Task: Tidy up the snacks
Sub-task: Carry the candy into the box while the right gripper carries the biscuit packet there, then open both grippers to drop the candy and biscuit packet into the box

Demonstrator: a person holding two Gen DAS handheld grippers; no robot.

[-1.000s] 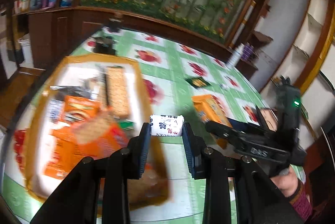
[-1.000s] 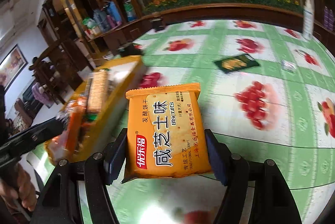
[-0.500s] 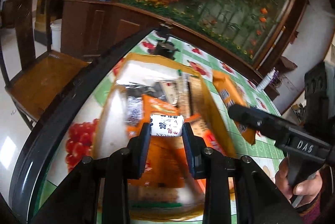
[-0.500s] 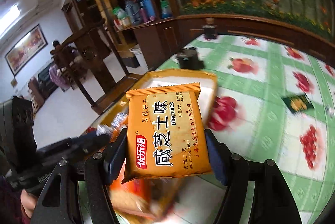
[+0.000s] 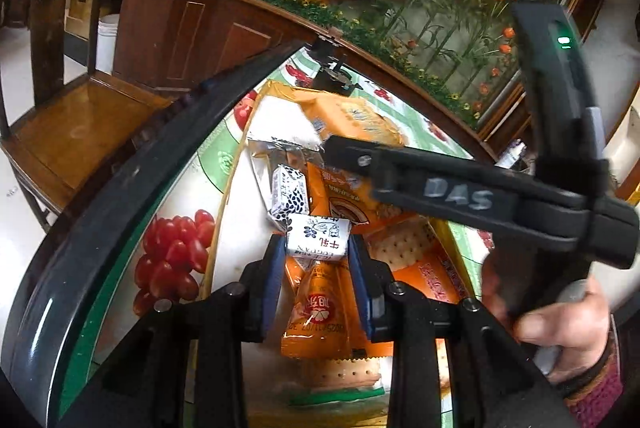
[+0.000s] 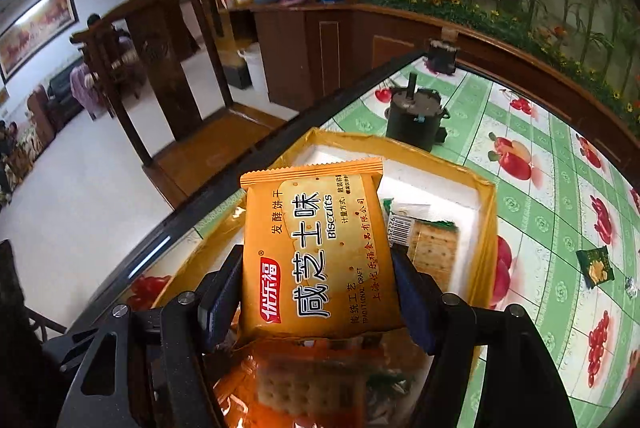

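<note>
The desk (image 6: 532,131) is the largest thing here, covered in a green-and-white checked cloth printed with red fruit and bounded by a dark rim, with a wooden chair (image 5: 76,115) just beyond its edge. On it sits a shallow yellow tray (image 6: 486,211) with a white floor, already crowded with snack packets: orange biscuit packs, clear-wrapped crackers (image 6: 434,252) and a silvery wrapper (image 5: 272,151). A dark canister-like object (image 6: 416,115) stands on the cloth just behind the tray's far wall.

The right tongs (image 6: 320,292) are clenched on an orange biscuit packet (image 6: 316,256), pads pressed to its two side edges, holding it upright above the tray. In the left wrist view the same tongs reach in from the right, gripped by a hand (image 5: 560,324) in a knitted cuff, with the packet over the tray's far end.

The left tongs (image 5: 318,256) are closed on a small white candy (image 5: 318,238) printed with blue figures, pinched between the blue pads and held over the middle of the tray above an orange pouch (image 5: 316,312). A second white-and-blue candy (image 5: 290,195) lies in the tray just beyond it.

Well apart on the cloth, to the right of the tray, lies a small dark green packet (image 6: 596,266).
</note>
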